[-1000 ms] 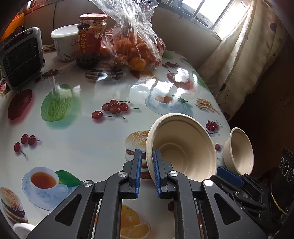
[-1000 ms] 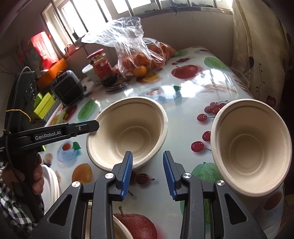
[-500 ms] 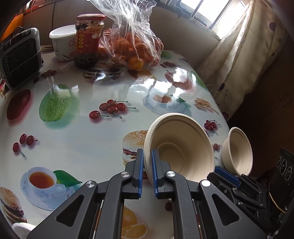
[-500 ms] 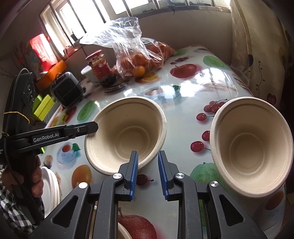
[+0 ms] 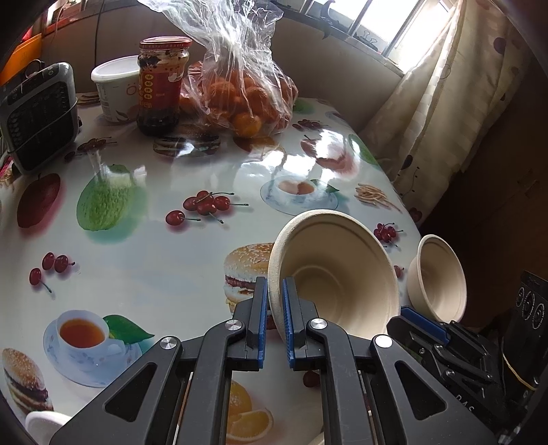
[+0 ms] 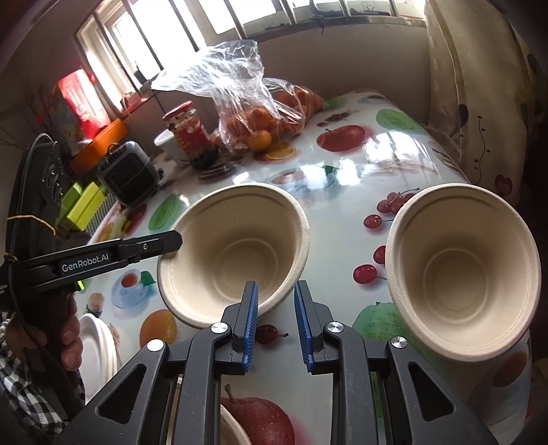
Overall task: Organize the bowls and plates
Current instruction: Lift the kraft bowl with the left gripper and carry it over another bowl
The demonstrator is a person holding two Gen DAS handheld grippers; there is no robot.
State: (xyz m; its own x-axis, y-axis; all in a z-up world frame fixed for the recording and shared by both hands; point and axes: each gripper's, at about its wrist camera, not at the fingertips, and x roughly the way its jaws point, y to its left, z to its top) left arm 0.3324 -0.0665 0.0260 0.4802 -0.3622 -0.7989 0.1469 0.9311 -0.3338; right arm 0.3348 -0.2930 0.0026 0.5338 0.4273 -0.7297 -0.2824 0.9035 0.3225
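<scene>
Right of burger print (image 5: 245, 274), I'm pinching tilted bowl (image 5: 339, 270) by rim with left tongs (image 5: 274, 285); right tongs (image 6: 276, 294) sitting closed, empty. Thin rim grip risking slip; second bowl (image 5: 438, 277) farther right, risking knock off table (image 5: 154, 256) edge.

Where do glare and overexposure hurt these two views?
Left wrist view: glare whitens the far prints on the tablecloth, the window is blown out, and fisheye curves the cloth's edge. Right wrist view: the same sheen lies beyond the centre bowl, which stays sharp; the corners fall dark.
</scene>
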